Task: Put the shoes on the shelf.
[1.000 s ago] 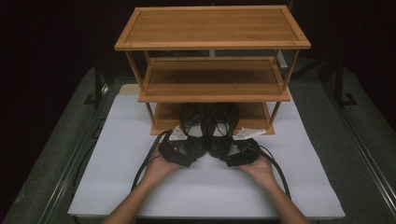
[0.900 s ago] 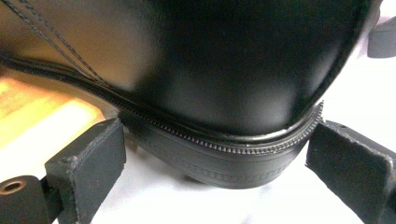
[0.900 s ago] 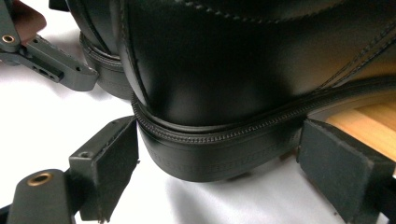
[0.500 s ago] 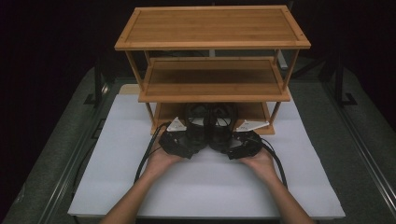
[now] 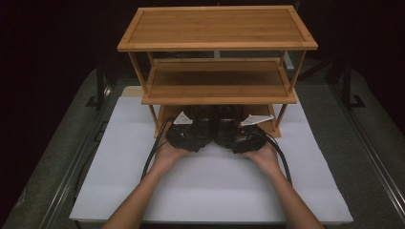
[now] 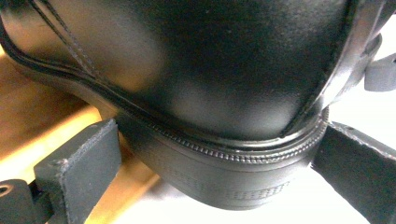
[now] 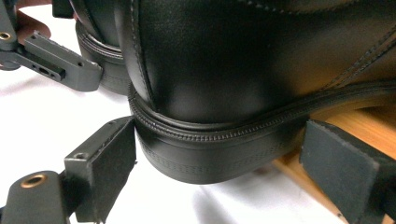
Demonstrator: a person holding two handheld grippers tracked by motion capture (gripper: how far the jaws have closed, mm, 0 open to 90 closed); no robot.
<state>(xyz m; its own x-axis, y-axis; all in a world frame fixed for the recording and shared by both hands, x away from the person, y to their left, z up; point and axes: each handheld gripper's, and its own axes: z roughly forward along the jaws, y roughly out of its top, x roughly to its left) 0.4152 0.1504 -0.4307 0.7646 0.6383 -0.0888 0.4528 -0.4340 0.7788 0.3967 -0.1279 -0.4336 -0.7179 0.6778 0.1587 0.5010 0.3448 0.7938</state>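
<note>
- Shoes come first: a black pair sits side by side, toes going in on the bottom shelf (image 5: 265,125) of the bamboo rack (image 5: 217,28), heels jutting out over the white mat (image 5: 210,191).
- Left shoe (image 6: 196,84): its heel rests partly on the wooden shelf edge and partly over the mat. The left gripper (image 5: 187,136) straddles the heel; the pad on one side touches the sole rim, the other sits just at the welt, so it looks like a grasp on that heel.
- Right shoe (image 7: 243,79): same place, heel over the mat, forepart on the wood. The right gripper (image 5: 248,139) brackets the heel with its jaws wide; one pad touches the sole, the other seems just apart, so I cannot tell if it truly clamps.
- Progress, as I judge it: the pair is mostly shelved; left are the last push inward and letting go.
</note>
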